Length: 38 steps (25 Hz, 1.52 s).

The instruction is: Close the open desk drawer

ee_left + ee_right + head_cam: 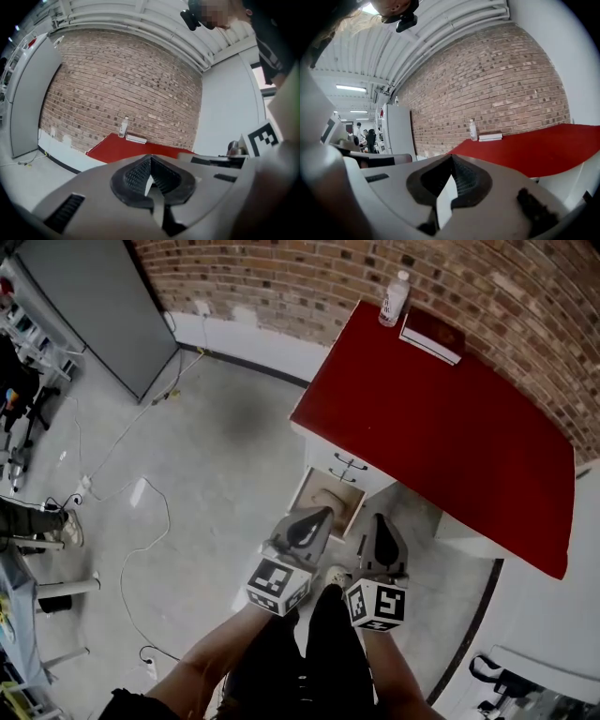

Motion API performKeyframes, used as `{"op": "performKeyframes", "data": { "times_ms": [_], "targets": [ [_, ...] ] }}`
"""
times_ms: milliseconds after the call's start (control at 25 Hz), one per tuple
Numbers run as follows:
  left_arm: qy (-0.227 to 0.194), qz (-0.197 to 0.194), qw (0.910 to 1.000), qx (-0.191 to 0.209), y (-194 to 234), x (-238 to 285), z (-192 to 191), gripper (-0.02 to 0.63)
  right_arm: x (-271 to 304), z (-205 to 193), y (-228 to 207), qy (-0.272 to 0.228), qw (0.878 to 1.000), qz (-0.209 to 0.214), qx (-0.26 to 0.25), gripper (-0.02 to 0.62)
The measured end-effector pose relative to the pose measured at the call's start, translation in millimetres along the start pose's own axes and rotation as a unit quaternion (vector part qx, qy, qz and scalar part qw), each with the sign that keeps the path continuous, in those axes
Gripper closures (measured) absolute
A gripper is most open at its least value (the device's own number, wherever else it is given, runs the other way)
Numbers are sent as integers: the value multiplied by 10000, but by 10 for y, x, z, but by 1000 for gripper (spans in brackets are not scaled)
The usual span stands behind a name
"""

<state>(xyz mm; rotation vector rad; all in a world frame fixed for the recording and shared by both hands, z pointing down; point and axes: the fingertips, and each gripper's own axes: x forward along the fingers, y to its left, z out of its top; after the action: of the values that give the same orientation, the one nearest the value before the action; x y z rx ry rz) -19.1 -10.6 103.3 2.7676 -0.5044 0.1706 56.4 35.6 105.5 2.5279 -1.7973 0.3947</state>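
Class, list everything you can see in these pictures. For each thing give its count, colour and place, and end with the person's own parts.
Desk: one, red top, white body, against the wall.
Open drawer: one, pale inside, pulled out of the desk front.
Bottle: one, clear, upright at the desk's far corner.
Book: one, dark red cover, beside the bottle.
Brick wall: one, red-brown, behind the desk.
Cabinet: one, grey, left of the desk.
Cables: several, white, on the floor.
Left gripper: one, grey, jaws shut, over the drawer.
Right gripper: one, grey, jaws shut, alongside.

A brick wall [525,296] spans the far side above a white skirting [253,341]. A grey cabinet [89,306] stands far left. Cables [167,514] trail across the glossy grey floor [225,446].
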Motion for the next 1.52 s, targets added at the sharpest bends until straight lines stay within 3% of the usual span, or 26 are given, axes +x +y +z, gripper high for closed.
{"op": "performKeyframes", "data": {
  "times_ms": [400, 880, 1200, 1520],
  "targets": [
    [-102, -3, 9999, -35, -308, -165, 187, 601, -440, 276, 26, -290, 9994, -126, -113, 591],
    [-29, 0, 9999, 113, -257, -94, 207, 600, -334, 306, -11, -291, 9994, -88, -153, 591],
    [34, 232, 9996, 126, -6, -87, 93, 600, -204, 140, 18, -163, 9997, 34, -175, 591],
    [-7, 497, 9987, 111, 372, -11, -397, 601, 27, -353, -115, -105, 9994, 127, -303, 591]
  ]
}}
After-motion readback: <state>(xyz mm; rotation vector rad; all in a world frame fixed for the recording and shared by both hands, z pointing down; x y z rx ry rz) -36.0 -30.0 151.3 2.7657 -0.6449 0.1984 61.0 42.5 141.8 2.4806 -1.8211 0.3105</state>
